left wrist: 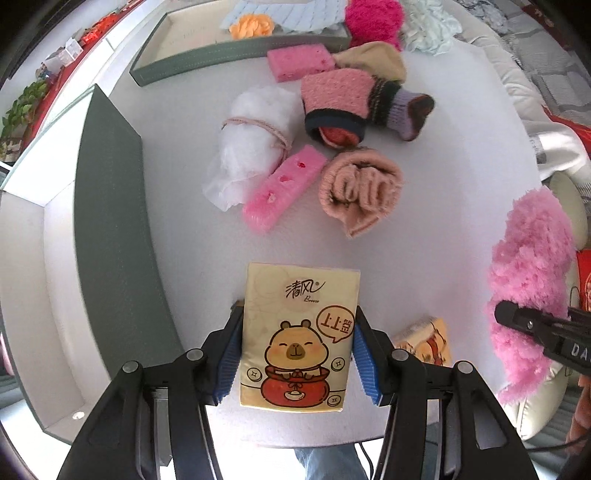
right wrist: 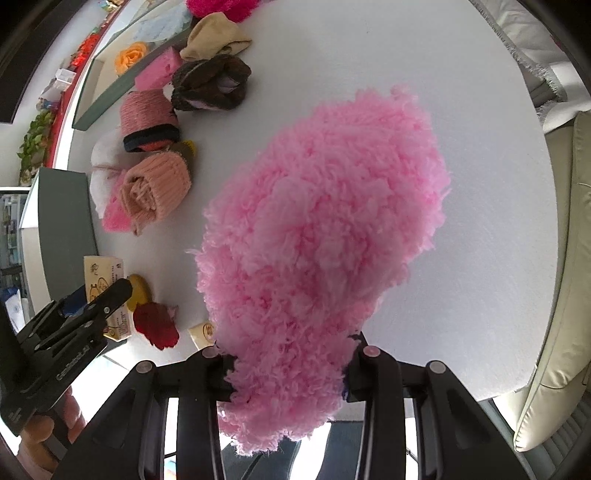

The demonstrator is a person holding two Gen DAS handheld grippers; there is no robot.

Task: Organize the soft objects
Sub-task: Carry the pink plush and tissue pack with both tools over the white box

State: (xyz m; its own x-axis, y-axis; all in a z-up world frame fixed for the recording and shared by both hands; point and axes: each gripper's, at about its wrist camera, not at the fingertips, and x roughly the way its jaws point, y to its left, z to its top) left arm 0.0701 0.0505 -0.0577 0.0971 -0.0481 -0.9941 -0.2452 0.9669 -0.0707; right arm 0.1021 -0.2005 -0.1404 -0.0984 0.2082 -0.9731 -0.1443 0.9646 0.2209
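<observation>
left gripper (left wrist: 297,350): pointing straight down, jaws clamped on tissue pack (left wrist: 299,332) above table (left wrist: 443,184) | right gripper (right wrist: 288,369): steeply downward, jaws gripping fluffy pink bundle (right wrist: 321,229)

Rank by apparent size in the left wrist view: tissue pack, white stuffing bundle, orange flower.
1. tissue pack, though it is held nearest the camera, so its lead is partly nearness
2. white stuffing bundle
3. orange flower, farthest away, in the tray
</observation>
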